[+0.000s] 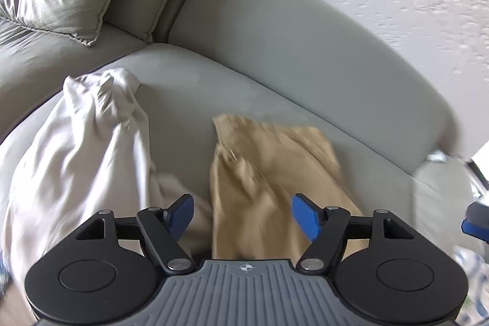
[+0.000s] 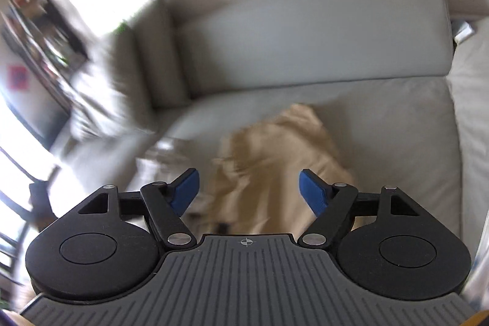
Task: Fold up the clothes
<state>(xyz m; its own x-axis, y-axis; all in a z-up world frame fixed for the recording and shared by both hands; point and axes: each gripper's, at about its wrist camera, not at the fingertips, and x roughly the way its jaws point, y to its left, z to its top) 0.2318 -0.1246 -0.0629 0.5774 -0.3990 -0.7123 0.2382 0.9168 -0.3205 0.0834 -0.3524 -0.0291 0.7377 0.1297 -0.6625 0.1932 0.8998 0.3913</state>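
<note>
The jaws of the left gripper (image 1: pixel 243 214) are spread wide and nothing is held between them; the right gripper (image 2: pixel 249 191) is likewise spread and empty. A tan garment (image 1: pixel 269 173) is seen crumpled just beyond both pairs of fingers, lying on the grey sofa seat (image 1: pixel 183 87). Beside it, to the left, a white garment (image 1: pixel 82 142) is heaped. The tan cloth is judged light, soft and limp, so it is best pinched at an outer edge or corner, where a single layer can be lifted and drawn flat.
</note>
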